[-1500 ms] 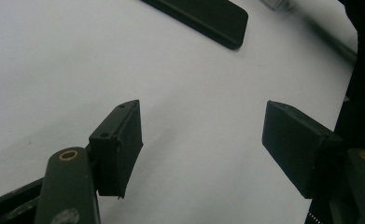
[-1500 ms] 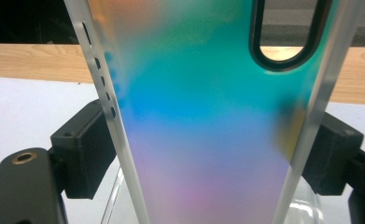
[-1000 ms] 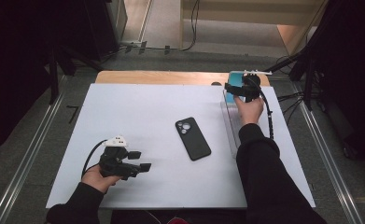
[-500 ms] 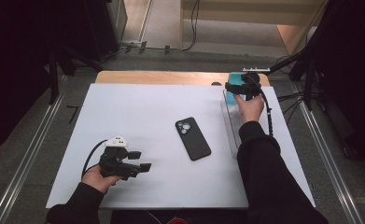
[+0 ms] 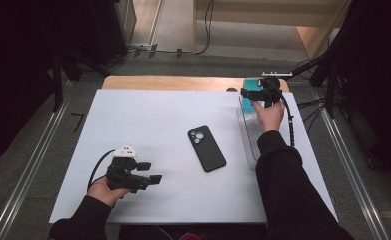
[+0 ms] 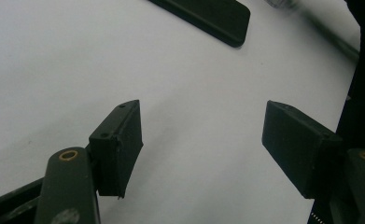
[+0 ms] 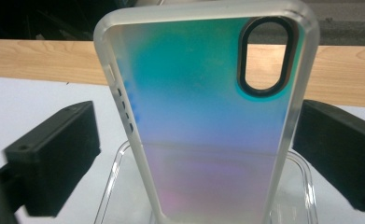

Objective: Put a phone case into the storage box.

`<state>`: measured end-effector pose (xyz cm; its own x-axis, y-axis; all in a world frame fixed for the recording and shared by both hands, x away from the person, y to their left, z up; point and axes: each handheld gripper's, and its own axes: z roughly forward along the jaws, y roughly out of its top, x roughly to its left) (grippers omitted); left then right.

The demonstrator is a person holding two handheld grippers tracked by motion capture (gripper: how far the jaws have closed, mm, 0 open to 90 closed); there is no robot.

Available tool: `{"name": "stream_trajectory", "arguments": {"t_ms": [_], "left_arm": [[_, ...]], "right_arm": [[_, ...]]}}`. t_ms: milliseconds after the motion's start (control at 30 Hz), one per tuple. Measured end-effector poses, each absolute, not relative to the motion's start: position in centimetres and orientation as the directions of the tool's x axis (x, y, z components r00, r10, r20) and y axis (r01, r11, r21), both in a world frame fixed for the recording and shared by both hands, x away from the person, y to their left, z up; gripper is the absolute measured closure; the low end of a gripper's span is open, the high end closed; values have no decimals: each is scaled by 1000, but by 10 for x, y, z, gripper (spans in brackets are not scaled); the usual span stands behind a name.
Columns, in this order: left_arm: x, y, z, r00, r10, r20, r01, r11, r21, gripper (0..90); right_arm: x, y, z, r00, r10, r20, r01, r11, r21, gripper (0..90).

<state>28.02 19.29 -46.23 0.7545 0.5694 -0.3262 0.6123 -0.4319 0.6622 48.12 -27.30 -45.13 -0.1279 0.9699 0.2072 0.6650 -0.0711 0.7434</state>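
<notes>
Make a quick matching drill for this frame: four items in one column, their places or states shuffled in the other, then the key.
Items:
1. black smartphone lying camera side up
2. iridescent translucent phone case
3. left tool
4. pale wooden strip of tabletop

Places or states:
A. jaws apart over bare white surface, nothing between them
B. far edge, beyond the white sheet
C. standing between the right tool's open jaws, in a clear plastic holder
D. flat near the middle of the white sheet

Pairs: 1-D, 2-C, 3-A, 4-B

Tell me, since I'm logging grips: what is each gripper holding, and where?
Nothing: the right gripper has just been opening, pads off the phone case between them; the left gripper is empty.
</notes>
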Motion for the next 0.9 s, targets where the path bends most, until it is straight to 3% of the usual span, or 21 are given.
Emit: {"name": "stream_trajectory", "arguments": {"t_ms": [467,867,900], "left_arm": [[281,193,-462,749,576,-328,618,-427,660,291],[281,193,-462,749,576,-327,617,-428,661,291],[281,194,-462,748,578,-327,619,-427,660,290]], "right_arm": [[455,-277,-427,-189,953,235,700,-37,713,0],[417,-270,-411,-305,915,265,713,34,701,0],[413,-269,-409,-321,911,260,704,45,709,54]]}}
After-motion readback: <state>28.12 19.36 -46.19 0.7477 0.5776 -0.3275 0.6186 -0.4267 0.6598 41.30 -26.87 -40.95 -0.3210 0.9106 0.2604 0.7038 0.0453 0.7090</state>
